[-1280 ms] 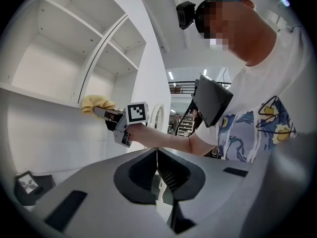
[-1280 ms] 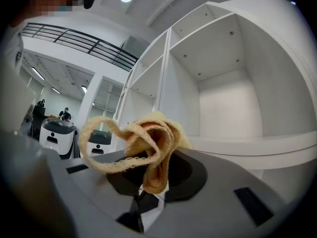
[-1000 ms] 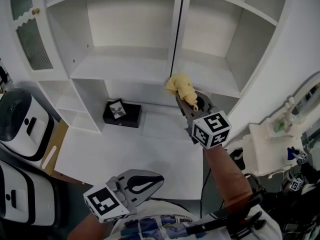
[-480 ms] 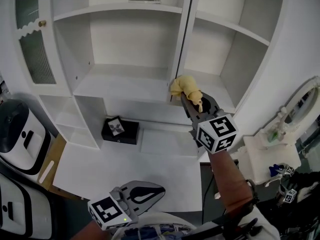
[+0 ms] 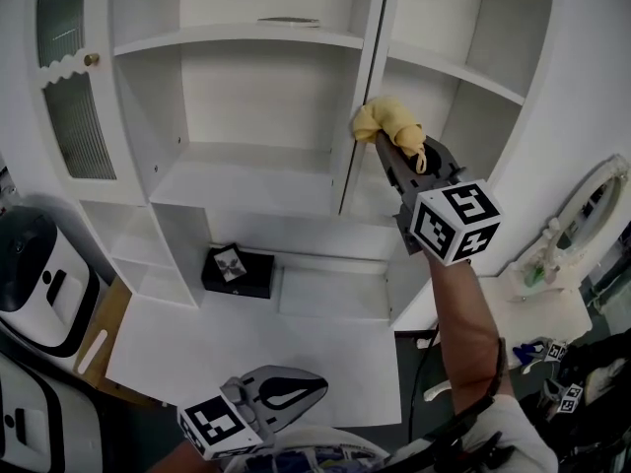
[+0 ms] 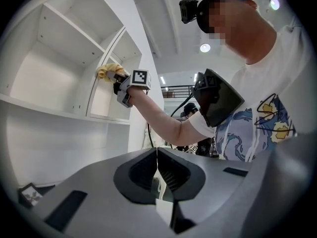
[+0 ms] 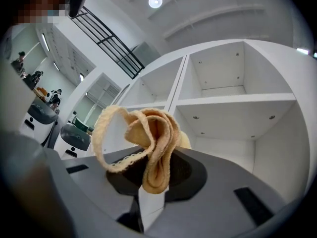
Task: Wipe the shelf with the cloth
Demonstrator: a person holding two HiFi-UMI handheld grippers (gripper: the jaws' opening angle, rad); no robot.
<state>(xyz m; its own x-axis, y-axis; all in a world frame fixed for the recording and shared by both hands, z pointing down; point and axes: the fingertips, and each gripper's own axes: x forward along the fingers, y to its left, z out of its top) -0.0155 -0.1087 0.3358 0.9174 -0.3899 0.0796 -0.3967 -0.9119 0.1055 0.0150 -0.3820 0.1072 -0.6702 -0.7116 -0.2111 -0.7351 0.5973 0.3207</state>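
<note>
A: Head view?
B: A bunched yellow cloth (image 5: 389,121) sits upper centre, by the white shelf unit (image 5: 246,37) divider, clamped in the right gripper (image 5: 399,151).
A: Left gripper view?
B: The left gripper (image 6: 157,165) has its jaws together, holding nothing.
A: Right gripper view?
B: Looped, lace-edged folds, pinched mid-frame.

Person is wearing a white short-sleeved tee (image 6: 257,83) with blue-and-yellow print and a black head camera (image 6: 190,9), and the dark grey left gripper (image 6: 157,163) and right gripper (image 5: 392,152) are each carrying a white marker cube (image 5: 454,223) with black squares, a black cable (image 5: 412,363) hanging below that cube.
</note>
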